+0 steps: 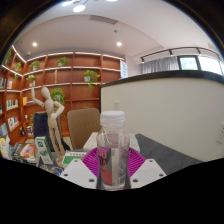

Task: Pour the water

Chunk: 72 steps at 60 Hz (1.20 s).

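Gripper (113, 166) closed on a clear plastic water bottle (113, 148) w/ both pink pads (94, 160) pressing its sides, bottle upright betw. fingers above the white table (150, 172), wooden mannequin (44, 112) further off by the bookshelves (60, 80).

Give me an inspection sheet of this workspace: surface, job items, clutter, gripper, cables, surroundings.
Surface: white tabletop with a dark mat on it.
Job's things: clear plastic bottle with a white cap, upright between the fingers; no cup or other vessel to pour into seen.
Clutter: wooden mannequin figure, papers and small items beside it.
Gripper: gripper, magenta pads close at both sides of the bottle; contact cannot be confirmed.
Cables: nothing seen.
Surroundings: brown chair, white partition, wooden shelves with plants, ceiling lights.
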### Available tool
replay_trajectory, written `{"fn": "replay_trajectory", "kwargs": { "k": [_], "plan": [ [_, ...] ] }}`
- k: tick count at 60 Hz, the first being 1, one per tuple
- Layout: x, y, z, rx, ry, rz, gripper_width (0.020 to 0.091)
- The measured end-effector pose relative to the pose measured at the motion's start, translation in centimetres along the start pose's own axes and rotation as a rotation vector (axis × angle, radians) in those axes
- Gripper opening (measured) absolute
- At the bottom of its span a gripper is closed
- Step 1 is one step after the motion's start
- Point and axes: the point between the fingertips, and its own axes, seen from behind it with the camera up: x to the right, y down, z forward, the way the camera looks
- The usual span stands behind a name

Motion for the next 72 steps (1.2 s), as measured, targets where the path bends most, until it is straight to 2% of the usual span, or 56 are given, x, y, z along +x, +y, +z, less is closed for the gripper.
{"fn": "replay_trajectory", "kwargs": {
  "k": [7,16,21,26,35,42,45,62,72],
  "plan": [
    [0.3,2.8,1.1,-0.020,-0.008,0.016,0.0359],
    [0.7,4.4,1.6,-0.008,-0.008,-0.012,0.0367],
    [1.0,5.9,1.9,-0.032,-0.016,-0.008,0.0378],
    [0.9,5.8,1.7,-0.008,-0.020,0.013,0.0396],
    [1.0,5.8,1.5,0.002,-0.020,0.049,0.0516],
    [0.0,5.0,0.1,0.020,-0.087,0.111,0.0763],
    [-0.3,4.9,-0.9,0.021,-0.103,0.124,0.0823],
    [-1.5,6.6,-10.8,-0.049,-0.165,0.027,0.0836],
    [-1.6,5.0,-17.4,-0.070,-0.192,-0.106,0.0840]
  ]
}}
